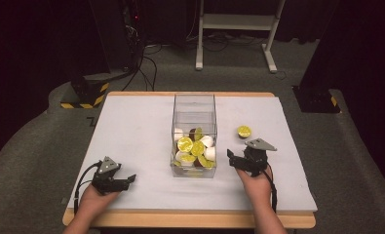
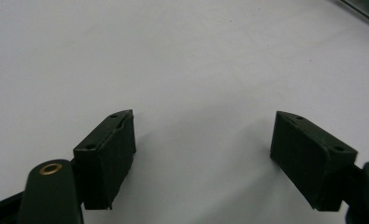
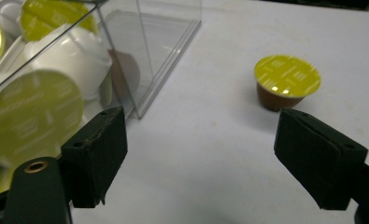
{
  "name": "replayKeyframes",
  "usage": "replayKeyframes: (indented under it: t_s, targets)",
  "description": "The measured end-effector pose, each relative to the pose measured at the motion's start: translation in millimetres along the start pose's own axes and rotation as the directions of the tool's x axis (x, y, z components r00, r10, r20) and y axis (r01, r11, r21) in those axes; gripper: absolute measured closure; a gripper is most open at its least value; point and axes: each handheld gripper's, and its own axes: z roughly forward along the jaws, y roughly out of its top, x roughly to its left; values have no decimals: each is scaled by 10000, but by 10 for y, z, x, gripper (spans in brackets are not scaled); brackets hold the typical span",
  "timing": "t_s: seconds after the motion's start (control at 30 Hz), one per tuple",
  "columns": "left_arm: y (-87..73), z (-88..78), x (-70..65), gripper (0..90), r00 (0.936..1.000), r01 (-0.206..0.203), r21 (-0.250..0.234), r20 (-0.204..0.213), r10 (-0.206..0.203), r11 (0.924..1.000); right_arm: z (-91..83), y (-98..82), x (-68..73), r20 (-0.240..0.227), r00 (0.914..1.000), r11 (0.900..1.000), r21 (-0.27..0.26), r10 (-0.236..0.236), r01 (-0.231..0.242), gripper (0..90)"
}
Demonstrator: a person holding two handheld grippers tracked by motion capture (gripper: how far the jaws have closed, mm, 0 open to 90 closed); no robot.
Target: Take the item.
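Note:
A clear plastic box (image 1: 194, 122) stands mid-table, holding several coffee capsules (image 1: 195, 148) with yellow-green lids and white or brown cups. One brown capsule with a yellow-green lid (image 1: 244, 131) sits alone on the white mat right of the box; the right gripper view shows this capsule (image 3: 287, 82) upright ahead of the jaws. My right gripper (image 1: 240, 162) hovers beside the box's near right corner, open and empty (image 3: 205, 158). My left gripper (image 1: 126, 181) rests at the near left, open over bare mat (image 2: 203, 154).
The white mat (image 1: 131, 131) covers a wooden table whose front edge (image 1: 190, 219) runs below my hands. The box wall (image 3: 145, 60) stands close to the right gripper's left jaw. A white frame stand (image 1: 239, 29) and cables lie on the floor beyond.

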Motion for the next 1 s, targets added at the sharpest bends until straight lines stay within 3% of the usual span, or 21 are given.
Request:
replayKeyframes:
  t_s: [0.13,0.3,0.33,0.53,0.77,1.0]
  targets:
    - [0,0,0,224,10000,-6,1,3,6,10000,-20,-117,57,-101,9999,9992,384,-66,70,175]
    - [0,0,-1,224,10000,23,-7,2,-23,10000,-50,-251,56,-314,9993,9962,855,210,-183,177]
    - [-1,0,-1,224,10000,13,-10,1,-13,10000,-49,-321,50,-302,9994,9924,1228,150,-112,172]
    - [-1,0,-2,224,10000,21,-10,0,-21,10000,-18,-480,3,-26,10000,9816,1907,40,-34,174]
    - [-1,1,-2,224,10000,34,-15,2,-34,10000,-4,-534,70,335,9979,9814,1860,-558,486,163]
    - [-1,1,-2,224,10000,28,-17,3,-28,10000,-2,-539,63,307,9981,9821,1824,-536,471,153]
